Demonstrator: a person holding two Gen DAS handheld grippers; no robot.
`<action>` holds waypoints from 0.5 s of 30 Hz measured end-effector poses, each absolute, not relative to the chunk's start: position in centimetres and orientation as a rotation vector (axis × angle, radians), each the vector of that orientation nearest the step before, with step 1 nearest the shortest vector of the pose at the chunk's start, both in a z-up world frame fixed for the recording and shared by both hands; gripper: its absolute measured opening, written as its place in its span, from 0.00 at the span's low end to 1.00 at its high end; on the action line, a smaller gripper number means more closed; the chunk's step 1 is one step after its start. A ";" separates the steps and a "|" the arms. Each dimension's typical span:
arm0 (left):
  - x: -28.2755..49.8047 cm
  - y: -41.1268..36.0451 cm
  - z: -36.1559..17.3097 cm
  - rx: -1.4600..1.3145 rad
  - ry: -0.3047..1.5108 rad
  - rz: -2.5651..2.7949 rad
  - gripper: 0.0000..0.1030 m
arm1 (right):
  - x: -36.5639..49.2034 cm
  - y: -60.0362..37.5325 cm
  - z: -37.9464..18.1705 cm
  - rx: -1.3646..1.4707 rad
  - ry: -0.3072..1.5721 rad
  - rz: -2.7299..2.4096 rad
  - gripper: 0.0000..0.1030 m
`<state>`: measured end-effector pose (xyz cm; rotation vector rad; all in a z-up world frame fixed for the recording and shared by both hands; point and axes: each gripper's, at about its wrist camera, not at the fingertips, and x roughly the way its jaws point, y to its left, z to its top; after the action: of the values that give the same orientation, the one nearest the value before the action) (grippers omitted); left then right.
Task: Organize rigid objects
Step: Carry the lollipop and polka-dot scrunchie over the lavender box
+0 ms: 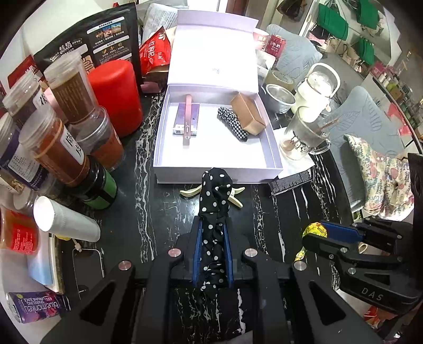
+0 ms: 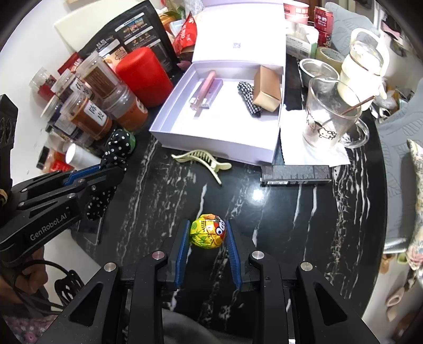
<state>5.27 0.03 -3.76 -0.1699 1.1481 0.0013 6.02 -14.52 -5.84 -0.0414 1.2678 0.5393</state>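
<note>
A round table of glossy black marble with white veins carries everything, and a bright spot of overhead light glints near its middle. Grey chairs with a leaf pattern pressed into their backs stand along the table's far right edge, one draped with a floral cushion. Behind them a pale shelving unit holds green bags, while a white wall rises behind the table's far left edge and pale floor shows past its near right rim.
</note>
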 end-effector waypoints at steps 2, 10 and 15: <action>5.4 0.1 -3.4 -0.165 1.146 -0.004 0.15 | 6.0 -14.3 -5.5 -0.040 1.260 0.541 0.27; 6.4 0.4 -2.1 -0.150 1.122 -0.012 0.15 | 6.6 -14.3 -3.8 -0.036 1.216 0.533 0.27; 7.8 1.0 -1.9 -0.150 1.117 -0.010 0.15 | 7.9 -13.8 -3.4 -0.035 1.202 0.536 0.27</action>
<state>7.84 1.03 -1.89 -0.1504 1.1170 -0.0099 7.94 -13.84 -3.39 -0.0351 1.2024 0.5362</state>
